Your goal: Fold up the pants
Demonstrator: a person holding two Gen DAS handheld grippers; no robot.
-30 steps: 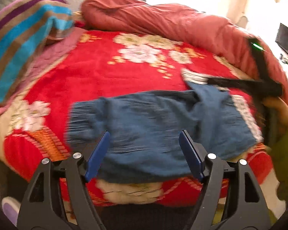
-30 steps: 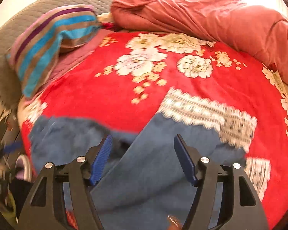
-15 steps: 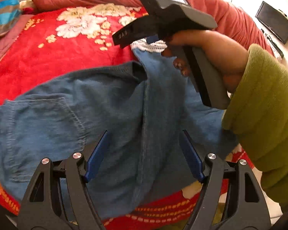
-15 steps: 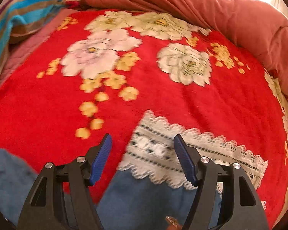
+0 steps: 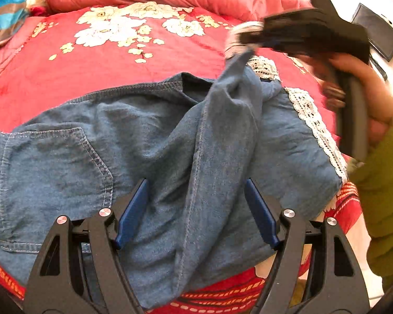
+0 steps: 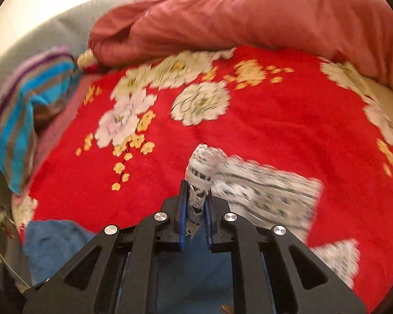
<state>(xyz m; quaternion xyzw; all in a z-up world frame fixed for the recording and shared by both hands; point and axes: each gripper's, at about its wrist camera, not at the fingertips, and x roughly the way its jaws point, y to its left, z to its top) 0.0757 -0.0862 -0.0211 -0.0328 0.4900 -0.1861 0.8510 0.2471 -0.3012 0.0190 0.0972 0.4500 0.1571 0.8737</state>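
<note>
Denim pants [image 5: 170,157] lie spread across the red floral blanket [image 5: 118,60], waistband toward the bed's middle, a stitched back pocket [image 5: 52,172] flat at the left of the left wrist view. Left gripper [image 5: 196,214] hovers just above the seat of the pants, blue fingers [image 5: 132,209] wide apart, nothing between them. Over on the far side, the right gripper [image 6: 195,209] has its pads pinched tight on the white lace hem [image 6: 200,183] of one leg, and that leg rises off the bed in a twisted ridge of denim. Seen from the left wrist, the right gripper [image 5: 245,43] is motion-blurred, with the right hand [image 5: 364,96] wrapped round its handle and a green sleeve [image 5: 382,196] below. Second lace hem [image 5: 314,123] lies flat along the right edge of the lower leg. Behind it all, a bunched pink quilt [image 6: 249,18] runs along the back of the bed, and a striped pillow [image 6: 21,120] sits at the left. Some blue cloth shows at the lower left of the right wrist view, too blurred to read.
</note>
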